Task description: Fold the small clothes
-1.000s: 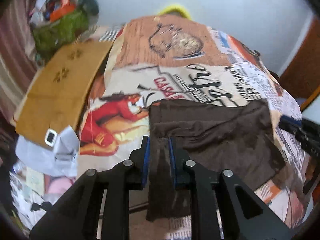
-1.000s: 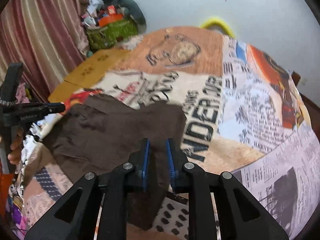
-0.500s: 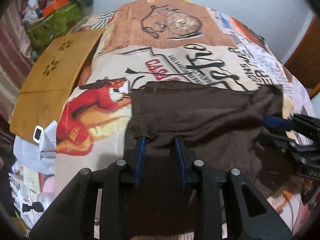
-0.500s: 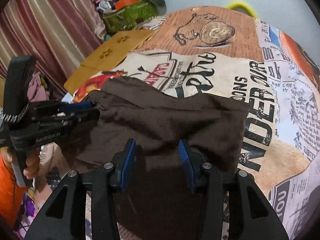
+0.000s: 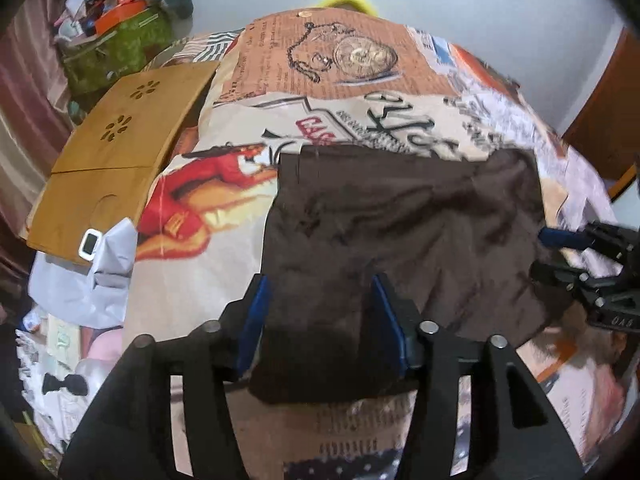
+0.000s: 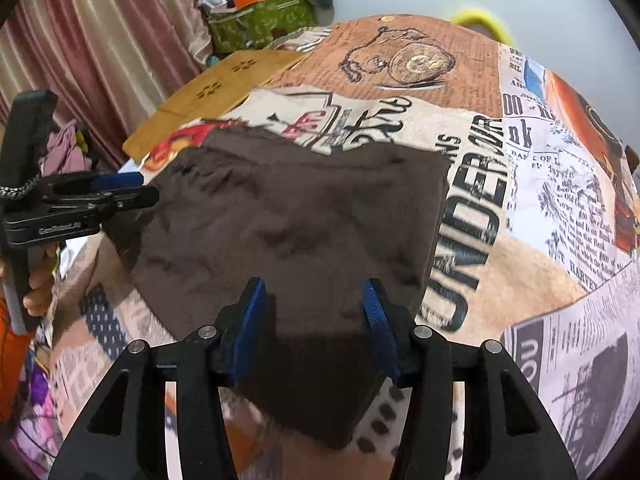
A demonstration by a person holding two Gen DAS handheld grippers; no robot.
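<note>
Brown cloth [image 5: 400, 232], lying folded and nearly flat on the printed bedspread [image 5: 348, 60]; in the left wrist view it fills the centre and lower centre of the frame, in the right wrist view [image 6: 296, 232] the centre, with its near edge hanging a little over the lower part of the picture. Its far edge is straight and its right corner square, though shallow wrinkles cross the top layer.

Change over the last second: both tools were clamped on the near edge of the cloth a second ago, had begun to part half a second ago, and now stand wide. The left hand-held gripper [image 5: 320, 320] has its blue pads spread well apart with cloth lying between and below them, gripping nothing. The right hand-held gripper [image 6: 312, 316] is likewise spread, pads clear of the fabric. Each also appears in the other's view at the frame edge, the right one at right, the left one at left.

Reading: the fold has been laid down and released; the cloth holds its shape unaided. This fold looks complete; a further fold or a smoothing pass is probably what remains.

Surroundings: a wooden board [image 5: 120, 152] at upper left beside the bedspread, a green bag [image 6: 260, 20] beyond it at the top, and curtains [image 6: 100, 52] along the left.
</note>
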